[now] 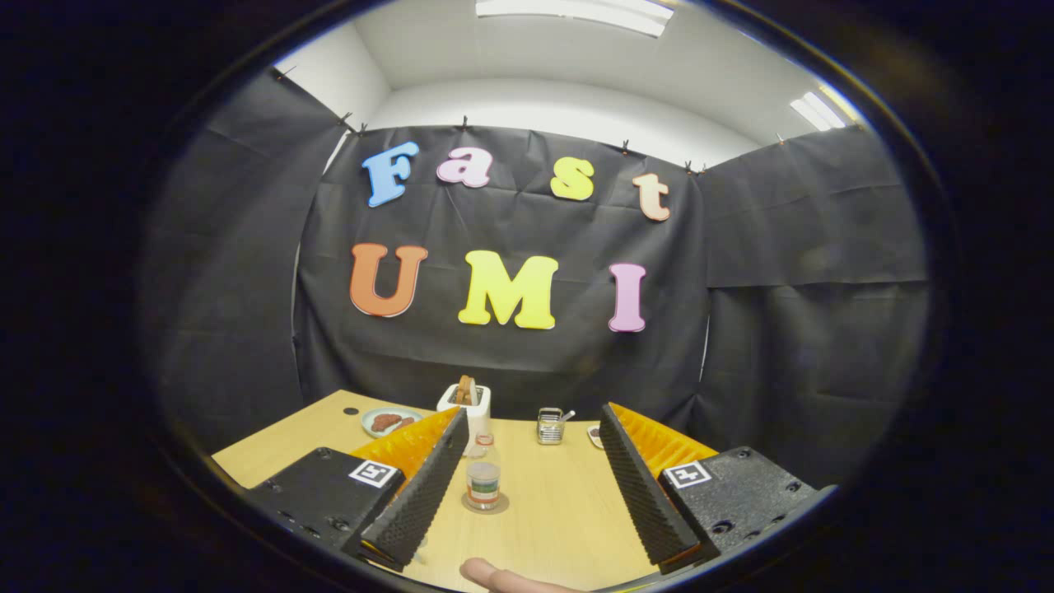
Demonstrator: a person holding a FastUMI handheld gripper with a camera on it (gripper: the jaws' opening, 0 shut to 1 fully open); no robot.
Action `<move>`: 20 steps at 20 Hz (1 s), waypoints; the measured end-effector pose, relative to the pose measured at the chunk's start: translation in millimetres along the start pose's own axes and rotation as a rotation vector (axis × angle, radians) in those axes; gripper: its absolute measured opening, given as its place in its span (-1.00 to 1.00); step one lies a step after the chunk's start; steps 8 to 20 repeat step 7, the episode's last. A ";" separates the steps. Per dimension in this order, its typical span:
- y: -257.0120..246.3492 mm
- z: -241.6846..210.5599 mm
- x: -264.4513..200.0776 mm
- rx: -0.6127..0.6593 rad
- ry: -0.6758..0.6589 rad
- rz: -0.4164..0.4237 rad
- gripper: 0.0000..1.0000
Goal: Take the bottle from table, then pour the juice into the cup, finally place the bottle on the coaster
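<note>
The gripper [527,486] is spread wide and empty; the bottle [483,476] stands on the coaster [485,505] between its fingers, near the eleven o'clock one. Bare table [552,511] lies toward one o'clock. The left finger hides part of the toaster [466,403], and a fingertip [494,574] is cut off at six o'clock.

Wooden counter [560,511] against the black cloth wall. At its far edge, a white toaster [466,405] with slices of bread [465,389] upright in its slots. Beside the toaster, a pale plate [387,422] bearing reddish-brown food. On the toaster's other side, a small wire basket [549,427] holding a utensil. Ceiling light panels [576,10] overhead.
</note>
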State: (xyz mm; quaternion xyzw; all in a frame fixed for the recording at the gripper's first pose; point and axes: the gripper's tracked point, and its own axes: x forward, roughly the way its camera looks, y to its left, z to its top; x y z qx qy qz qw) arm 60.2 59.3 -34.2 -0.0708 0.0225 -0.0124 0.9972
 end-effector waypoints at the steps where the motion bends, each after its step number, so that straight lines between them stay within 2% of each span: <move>1: -4.0 2.2 -5.8 0.008 -0.008 -0.003 1.00; 7: -19.3 1.9 -17.7 -0.008 -0.014 -0.019 1.00; 20: -19.3 1.9 -17.7 -0.008 -0.014 -0.019 1.00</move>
